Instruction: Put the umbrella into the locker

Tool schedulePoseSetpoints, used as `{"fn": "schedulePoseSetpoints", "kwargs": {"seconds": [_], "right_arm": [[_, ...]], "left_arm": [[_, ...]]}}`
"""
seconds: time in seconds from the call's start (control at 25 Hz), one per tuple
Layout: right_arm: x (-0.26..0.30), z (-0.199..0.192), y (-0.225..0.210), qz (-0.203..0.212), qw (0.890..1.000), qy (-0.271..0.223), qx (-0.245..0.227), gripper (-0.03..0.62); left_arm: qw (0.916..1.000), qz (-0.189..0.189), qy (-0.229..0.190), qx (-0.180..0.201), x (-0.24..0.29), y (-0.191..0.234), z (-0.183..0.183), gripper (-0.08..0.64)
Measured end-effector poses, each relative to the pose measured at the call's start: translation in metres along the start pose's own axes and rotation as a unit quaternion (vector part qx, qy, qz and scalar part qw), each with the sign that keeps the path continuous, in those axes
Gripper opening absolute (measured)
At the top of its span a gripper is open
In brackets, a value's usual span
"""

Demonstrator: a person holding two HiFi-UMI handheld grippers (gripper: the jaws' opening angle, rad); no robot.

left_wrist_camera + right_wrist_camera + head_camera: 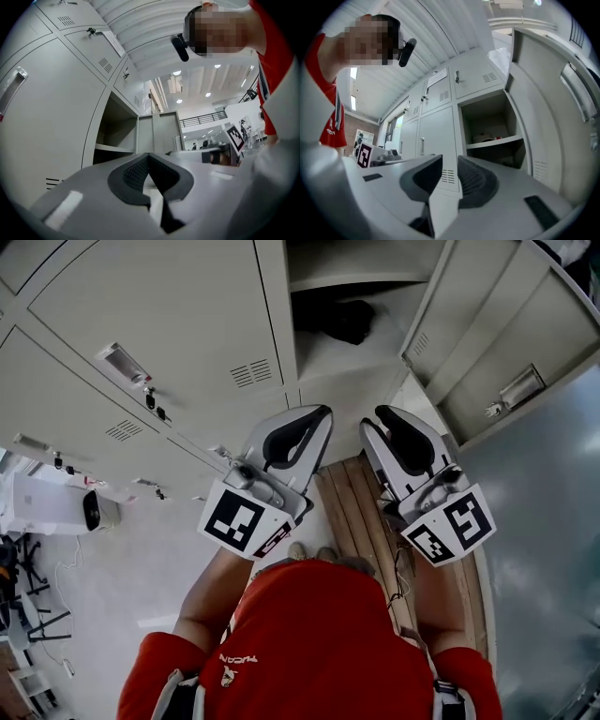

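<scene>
In the head view a black bundle (339, 319), which looks like the umbrella, lies on a shelf inside the open locker (361, 362). Both grippers are held in front of the locker, apart from the bundle. My left gripper (323, 412) (149, 156) is shut with nothing between its pads. My right gripper (382, 414) (450, 160) has a narrow gap between its jaws and holds nothing. In the right gripper view the open compartment (491, 119) shows a shelf (497, 142) with small things on it, too small to tell. The locker door (506, 343) stands swung out to the right.
Closed lockers (141, 343) with keys in their locks (150, 399) fill the left. A wooden bench (356, 507) lies below the grippers. A white box (56, 507) stands on the floor at left. The person's red shirt (319, 634) fills the bottom.
</scene>
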State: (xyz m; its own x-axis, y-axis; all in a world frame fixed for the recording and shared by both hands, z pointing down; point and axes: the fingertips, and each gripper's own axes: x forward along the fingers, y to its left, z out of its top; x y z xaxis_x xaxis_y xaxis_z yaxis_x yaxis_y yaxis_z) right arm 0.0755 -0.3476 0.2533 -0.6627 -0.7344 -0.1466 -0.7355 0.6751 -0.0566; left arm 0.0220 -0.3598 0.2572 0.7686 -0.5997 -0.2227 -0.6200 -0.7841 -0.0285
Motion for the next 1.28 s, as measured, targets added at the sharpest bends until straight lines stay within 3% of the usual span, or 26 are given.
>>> {"fn": "schedulePoseSetpoints", "kwargs": {"seconds": [0.28, 1.28], "right_arm": [[-0.011, -0.011, 0.017, -0.021, 1.000, -0.005, 0.006, 0.005], [-0.010, -0.026, 0.048, -0.009, 1.000, 0.015, -0.011, 0.002]], "left_arm": [[0.9998, -0.016, 0.000, -0.008, -0.010, -0.016, 0.000, 0.005], [0.9991, -0.031, 0.024, -0.016, -0.024, -0.025, -0.013, 0.005]]}}
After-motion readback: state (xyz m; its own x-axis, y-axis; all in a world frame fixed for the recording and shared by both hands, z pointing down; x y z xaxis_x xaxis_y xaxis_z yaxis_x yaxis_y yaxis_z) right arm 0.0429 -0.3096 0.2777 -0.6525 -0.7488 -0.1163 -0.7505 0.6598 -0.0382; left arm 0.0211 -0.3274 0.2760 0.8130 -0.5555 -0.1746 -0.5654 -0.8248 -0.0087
